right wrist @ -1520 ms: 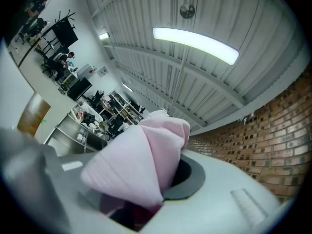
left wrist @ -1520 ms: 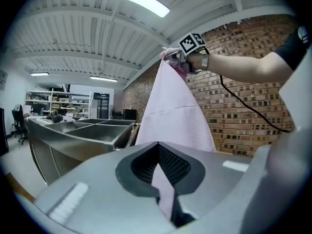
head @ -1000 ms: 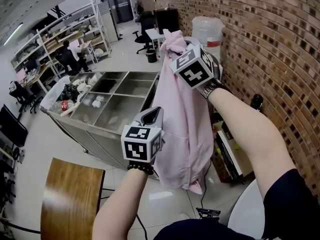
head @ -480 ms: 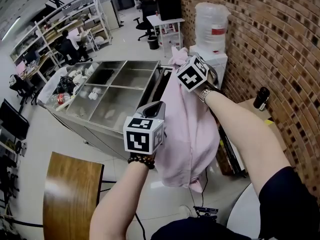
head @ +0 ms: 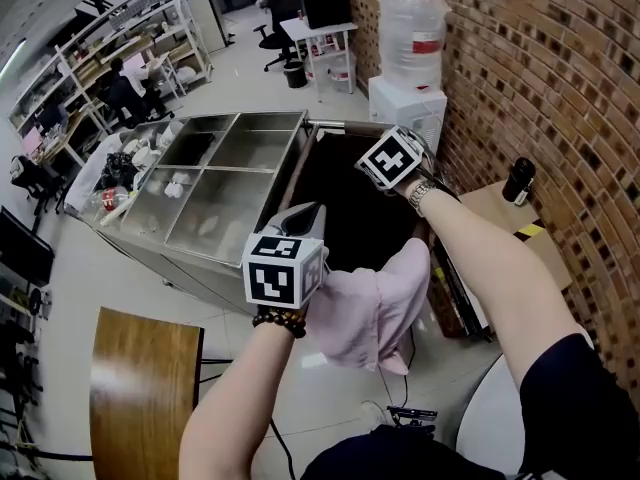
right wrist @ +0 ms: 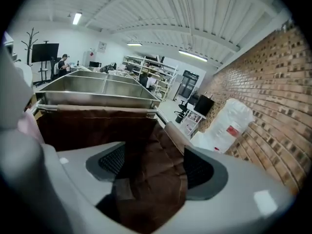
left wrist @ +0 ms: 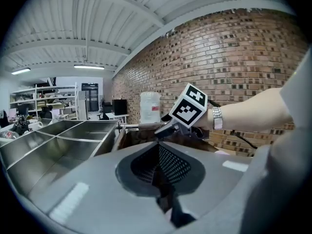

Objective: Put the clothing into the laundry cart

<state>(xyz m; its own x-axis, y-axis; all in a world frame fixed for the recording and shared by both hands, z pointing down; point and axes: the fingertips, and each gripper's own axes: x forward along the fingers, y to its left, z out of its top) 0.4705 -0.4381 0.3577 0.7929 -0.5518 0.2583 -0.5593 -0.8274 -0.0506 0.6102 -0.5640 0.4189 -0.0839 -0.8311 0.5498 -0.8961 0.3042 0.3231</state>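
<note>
Your left gripper (head: 308,216) has its jaws pressed together, and the pink shirt (head: 365,303) hangs bunched from it at the near end of the cart (head: 345,203). The cloth droops toward the floor on your side of the cart. Its upper fold reaches up toward the cart's near edge; whether it rests on that edge, I can't tell. In the left gripper view the two pads meet with only a dark slit between them.

Your right gripper (right wrist: 153,162) is up over the cart's open mouth, farther in than the left one. Its jaws are opening right now and nothing sits between them. Through the gap you see only the cart's brown lining, creased and folded, with the cart's rim bar running across beyond it. From the left gripper view, the right gripper's tips point down toward the cart's opening.

The inside of the cart looks dark and brown, and no pink shows in it.

On the cart's left side, touching its rim, stand the steel bins (head: 225,183). At the cart's far right corner stands the cooler (head: 410,103). The brick wall (head: 560,88) runs along the cart's right side.
</note>
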